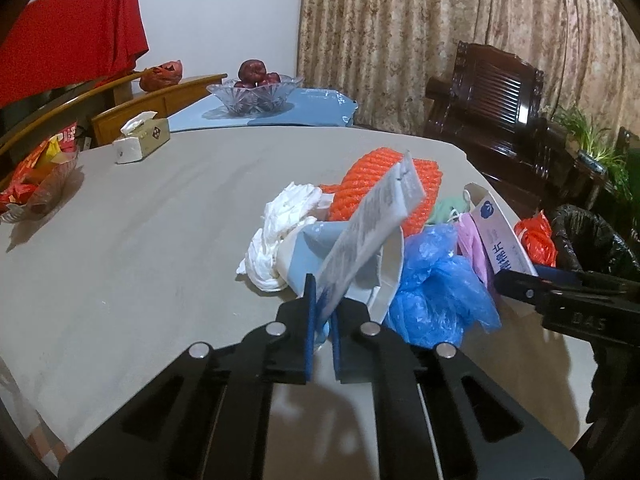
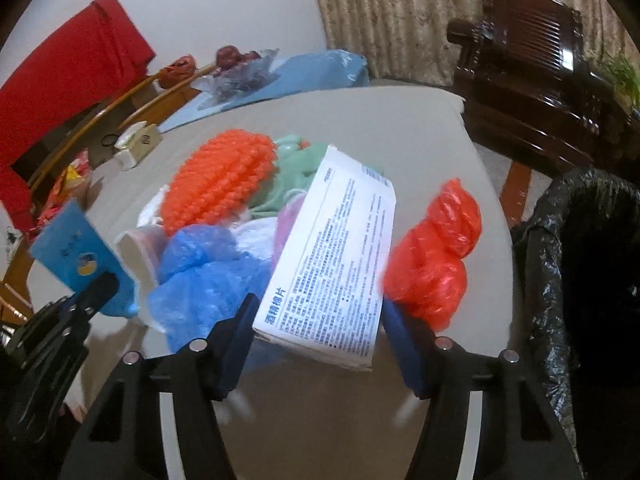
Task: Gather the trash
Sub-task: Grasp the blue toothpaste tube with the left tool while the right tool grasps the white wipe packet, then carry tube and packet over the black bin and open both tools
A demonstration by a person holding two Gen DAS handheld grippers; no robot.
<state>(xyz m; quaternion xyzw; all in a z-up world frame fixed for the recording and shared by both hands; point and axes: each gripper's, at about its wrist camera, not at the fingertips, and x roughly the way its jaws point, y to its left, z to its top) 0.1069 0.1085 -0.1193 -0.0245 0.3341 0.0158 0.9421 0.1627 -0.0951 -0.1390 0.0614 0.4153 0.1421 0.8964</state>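
Observation:
A heap of trash lies on the grey table (image 1: 140, 240): orange foam netting (image 2: 224, 184), a blue plastic bag (image 2: 208, 276), white crumpled tissue (image 1: 280, 236), face masks and a red bag (image 2: 436, 252). My left gripper (image 1: 322, 300) is shut on a flat packet (image 1: 372, 224), which sticks up and away from it; its other side shows blue in the right wrist view. My right gripper (image 2: 320, 304) straddles a white printed box (image 2: 332, 264) that leans on the heap. Its pads (image 2: 240, 332) stand close to both sides of the box, with no clear press.
A black bin bag (image 2: 580, 260) gapes just past the table's right edge. A tissue box (image 1: 140, 140), a glass fruit bowl (image 1: 256, 92) and a snack dish (image 1: 36, 188) stand at the far left. A dark wooden chair (image 1: 492, 100) is behind.

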